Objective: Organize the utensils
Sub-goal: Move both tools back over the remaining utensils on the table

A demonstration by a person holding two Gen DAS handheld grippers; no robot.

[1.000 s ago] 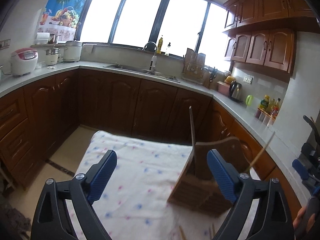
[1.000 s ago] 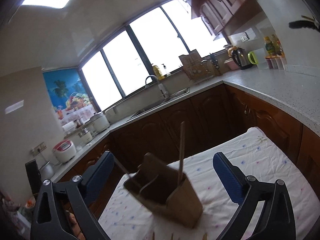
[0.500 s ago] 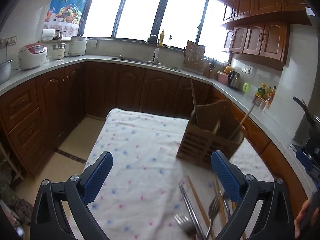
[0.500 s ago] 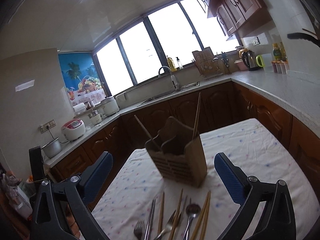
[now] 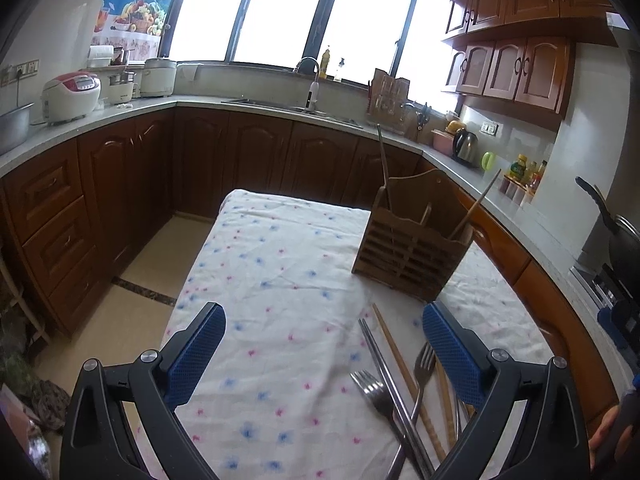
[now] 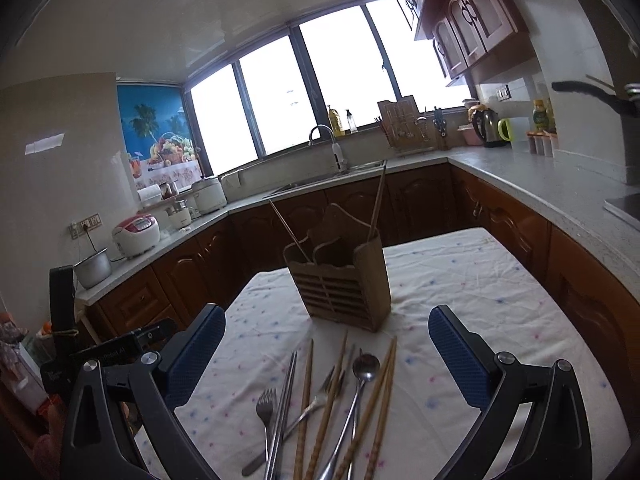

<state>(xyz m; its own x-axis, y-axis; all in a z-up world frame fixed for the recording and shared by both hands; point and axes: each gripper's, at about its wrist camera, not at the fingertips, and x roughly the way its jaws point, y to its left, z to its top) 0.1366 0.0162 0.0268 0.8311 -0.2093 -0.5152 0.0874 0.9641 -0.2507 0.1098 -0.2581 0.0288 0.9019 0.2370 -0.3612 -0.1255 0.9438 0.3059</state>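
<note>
My right gripper [image 6: 326, 356] hangs wide open and empty right over the loose utensils [image 6: 332, 400], whose long axes run toward the holder [image 6: 340, 284] beyond them on the cloth, while my left gripper [image 5: 324, 352], equally open and empty, has them off to its right.

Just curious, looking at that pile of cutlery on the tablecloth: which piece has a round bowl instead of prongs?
The metal spoon, lying among the wooden chopsticks. The forks beside it end in tines; it alone ends in a rounded bowl.
</note>
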